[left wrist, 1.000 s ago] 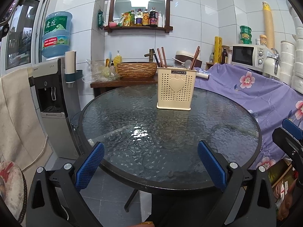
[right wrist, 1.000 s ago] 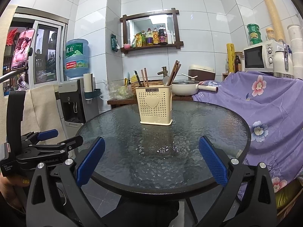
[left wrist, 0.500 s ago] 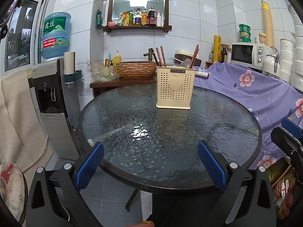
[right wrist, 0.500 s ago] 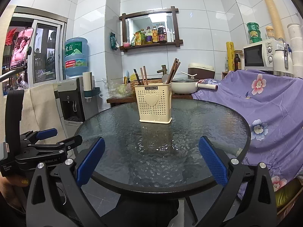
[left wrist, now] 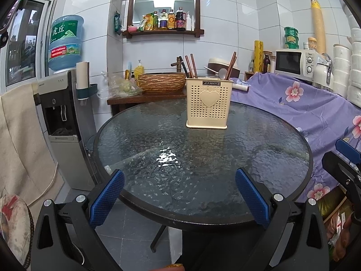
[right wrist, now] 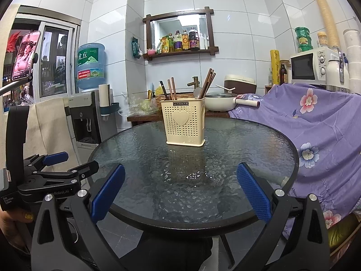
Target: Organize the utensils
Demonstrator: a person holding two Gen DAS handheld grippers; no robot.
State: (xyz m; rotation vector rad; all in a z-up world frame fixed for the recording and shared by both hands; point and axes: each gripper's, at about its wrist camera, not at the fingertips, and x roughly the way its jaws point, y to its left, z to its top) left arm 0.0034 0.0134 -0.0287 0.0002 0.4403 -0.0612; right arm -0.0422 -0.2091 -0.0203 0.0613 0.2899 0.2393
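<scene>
**A:** ok so what are we looking at here? Starting with the grippers.

**B:** Our left gripper [left wrist: 179, 194] is spread wide, nothing between its blue pads [left wrist: 106, 197], hanging over the near edge of the round glass table [left wrist: 225, 216]. Our right gripper [right wrist: 180, 190] is the same: jaws wide apart, empty, at the 6 o'clock rim of the table. In the right wrist view we can also see the left gripper off at 9 o'clock, beside the table and not over it, with a hand [right wrist: 11, 222] under its body.

**A:** and the utensils?

**B:** All in the cream holder [left wrist: 208, 106], the perforated one with a heart on the front. It stands upright on the glass toward 12 o'clock, well apart from both grippers. Brown chopsticks [left wrist: 191, 65] stick up from its left side, another bunch [right wrist: 207, 82] leans out to the right, and there's a metal spoon [left wrist: 222, 73] by that bunch. Which compartment each sits in, we can't tell.

**A:** anything else on the table?

**B:** Just glare on the glass. Purple floral cloth [right wrist: 315, 122] at 3 o'clock, water dispenser [left wrist: 61, 117] at 9.
</scene>
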